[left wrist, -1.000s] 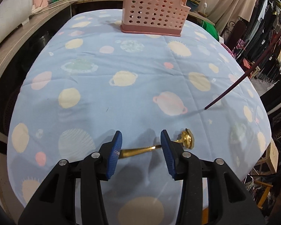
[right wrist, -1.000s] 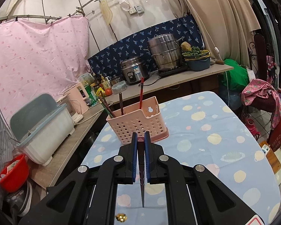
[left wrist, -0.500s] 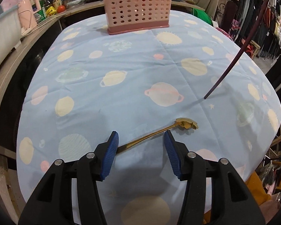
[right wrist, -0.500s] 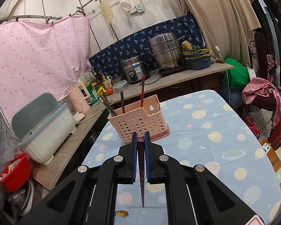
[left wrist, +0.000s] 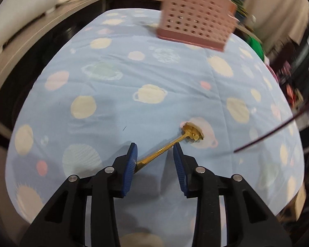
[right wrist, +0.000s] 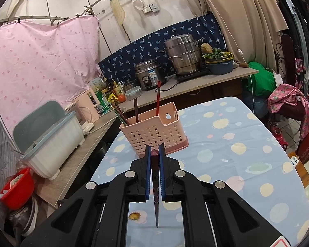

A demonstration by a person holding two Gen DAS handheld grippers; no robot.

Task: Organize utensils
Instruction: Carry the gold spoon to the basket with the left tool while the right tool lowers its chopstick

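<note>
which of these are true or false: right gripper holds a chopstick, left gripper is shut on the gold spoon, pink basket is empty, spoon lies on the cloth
1. The right gripper is shut on a dark red chopstick. True.
2. The left gripper is shut on the gold metal spoon. False: its jaws are open, the handle between them.
3. The pink perforated plastic basket is empty. False: chopsticks stand in it.
4. The spoon lies on the blue planet-print tablecloth. True.

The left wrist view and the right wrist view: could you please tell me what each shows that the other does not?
Only the left wrist view shows the open left gripper around the gold spoon's handle. Only the right wrist view shows the right gripper shut on a dark chopstick, and chopsticks standing in the basket. Both show the pink basket, gold spoon and tablecloth.
</note>
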